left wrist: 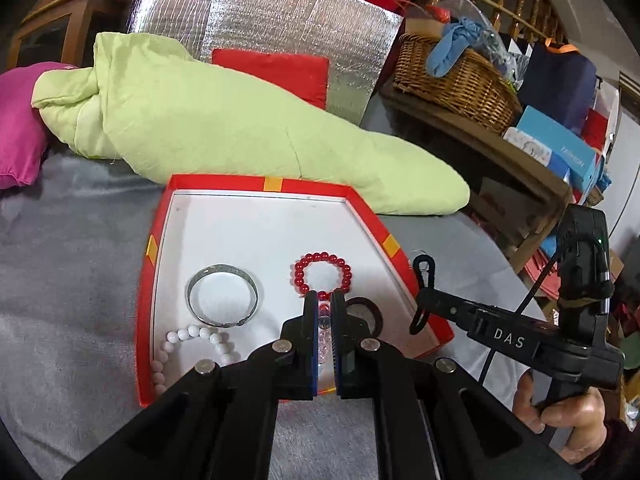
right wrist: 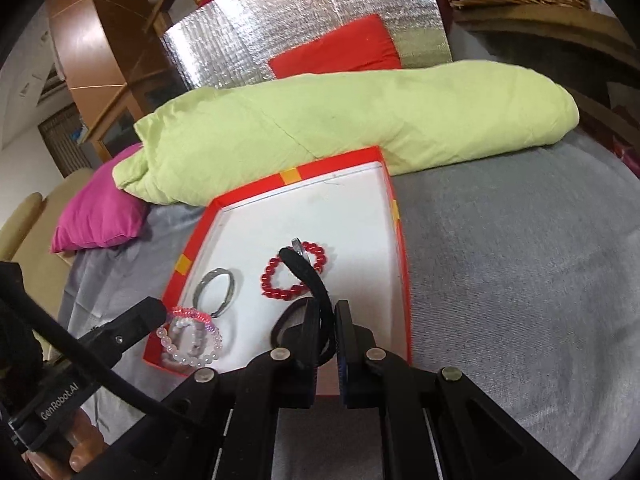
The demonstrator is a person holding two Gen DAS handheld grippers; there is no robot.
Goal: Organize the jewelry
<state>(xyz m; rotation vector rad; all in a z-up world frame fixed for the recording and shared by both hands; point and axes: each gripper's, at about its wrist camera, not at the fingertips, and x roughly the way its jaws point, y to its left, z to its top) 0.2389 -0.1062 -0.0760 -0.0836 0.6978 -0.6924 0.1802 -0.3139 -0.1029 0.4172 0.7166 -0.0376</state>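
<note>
A red box with a white floor lies on the grey bedspread. Inside it are a silver bangle, a red bead bracelet, a white bead bracelet and a black hair tie. My left gripper hovers over the box's near end, shut on a clear pink bead bracelet. Over the box's near right part, my right gripper is shut on a second black hair tie, which sticks up past its fingertips.
A rolled light-green quilt lies just behind the box, with a pink pillow at its left end. Silver foil padding and a red cushion stand further back. A wicker basket and boxes crowd the right.
</note>
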